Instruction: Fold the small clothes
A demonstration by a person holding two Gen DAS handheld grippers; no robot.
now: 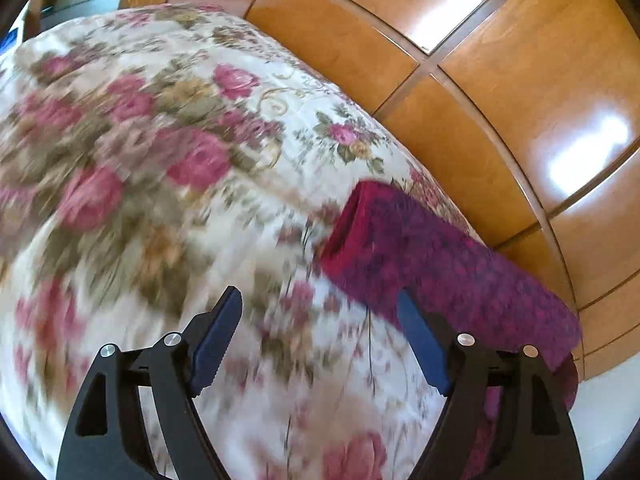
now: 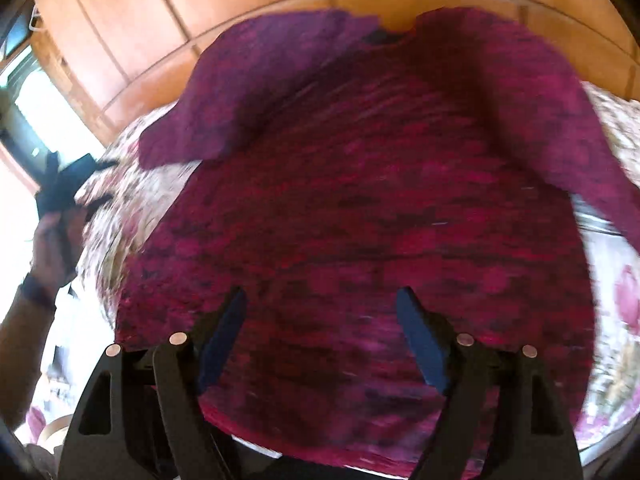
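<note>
One magenta knit top [image 2: 360, 208] lies spread flat on the floral bedspread [image 1: 160, 152], directly ahead of the right tongs [image 2: 322, 336] and right of the left tongs [image 1: 320, 336]. Judged soft, light, limp; grip hem corners. Both tongs spread, holding nothing.

a bedroom in a home. shown by a bed spread with a cream quilted bedspread printed with pink roses and olive leaves [image 1: 168, 152], backed closely by glossy honey-brown wooden wardrobe panels with grooved seams [image 1: 500, 80]. bright daylight from a window [image 2: 44, 108] at the far left. a magenta knit sweater [image 2: 360, 208] lying flat on the bedspread.
</note>
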